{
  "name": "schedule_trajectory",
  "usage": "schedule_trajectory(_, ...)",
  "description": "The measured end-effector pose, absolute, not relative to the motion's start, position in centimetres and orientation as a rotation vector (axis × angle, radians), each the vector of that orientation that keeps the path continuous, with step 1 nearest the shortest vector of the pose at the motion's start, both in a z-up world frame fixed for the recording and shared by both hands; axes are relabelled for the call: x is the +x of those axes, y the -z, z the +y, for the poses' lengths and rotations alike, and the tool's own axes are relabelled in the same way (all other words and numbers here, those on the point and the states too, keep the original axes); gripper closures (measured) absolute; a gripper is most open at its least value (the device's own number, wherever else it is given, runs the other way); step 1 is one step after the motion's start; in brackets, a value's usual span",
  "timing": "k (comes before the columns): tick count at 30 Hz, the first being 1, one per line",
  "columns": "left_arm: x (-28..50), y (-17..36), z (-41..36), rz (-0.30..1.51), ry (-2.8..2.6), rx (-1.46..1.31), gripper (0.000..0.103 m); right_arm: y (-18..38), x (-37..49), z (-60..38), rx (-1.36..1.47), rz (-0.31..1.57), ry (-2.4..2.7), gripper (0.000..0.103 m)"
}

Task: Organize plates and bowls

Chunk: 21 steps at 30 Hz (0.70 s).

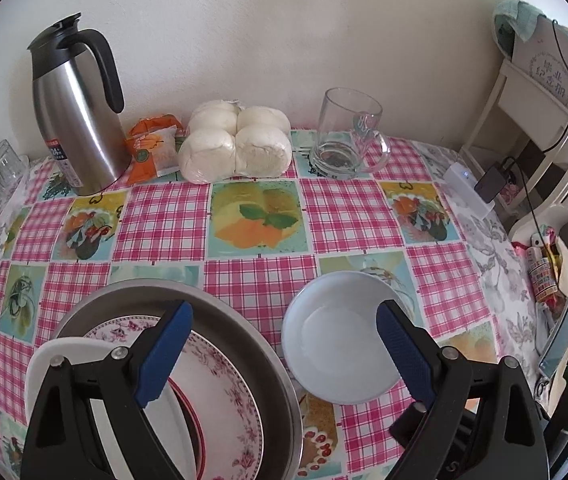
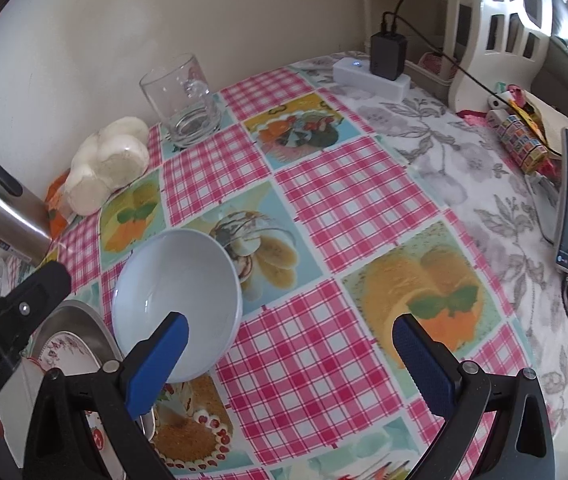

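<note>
Now both grippers hang above the bench [image 1: 259, 280], and each one has its jaws wide apart with nothing between them. The white bowl [image 1: 344, 344] stands alone on the checkered cloth, just beside the metal tray [image 1: 243, 344]. In this tray a flowered plate [image 1: 219, 392] already lies with a white dish [image 1: 67, 356] partly over it, so I think the stack is collected here. The left gripper [image 1: 284, 356] looks over tray and bowl together. The right gripper [image 2: 292, 360] has its left finger over the bowl's rim, probably to take it next.
</note>
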State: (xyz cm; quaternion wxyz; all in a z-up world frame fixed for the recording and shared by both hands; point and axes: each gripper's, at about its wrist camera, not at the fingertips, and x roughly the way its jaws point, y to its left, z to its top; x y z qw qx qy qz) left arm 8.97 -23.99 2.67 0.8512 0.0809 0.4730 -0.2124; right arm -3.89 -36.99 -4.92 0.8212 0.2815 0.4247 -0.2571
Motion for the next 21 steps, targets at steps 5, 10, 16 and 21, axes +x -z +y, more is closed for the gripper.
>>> schedule_trajectory(5, 9.4, -2.3, -24.3, 0.994, 0.457, 0.170, 0.010, 5.7, -3.0, -36.6, 0.597, 0.931, 0.542, 0.000)
schedule_trajectory(10, 9.6, -1.7, -24.8, 1.001, 0.476, 0.185, 0.010, 6.3, -2.3, -36.3, 0.593, 0.948, 0.535, 0.000)
schedule_trajectory(16, 10.2, -0.7, -24.7, 1.027, 0.476, 0.166, 0.010, 7.2, -1.4, -35.9, 0.584, 0.971, 0.525, 0.000)
schedule_trajectory(21, 10.6, -0.4, -24.5, 1.037, 0.477, 0.150, 0.010, 8.0, -0.7, -36.1, 0.595, 0.980, 0.531, 0.000)
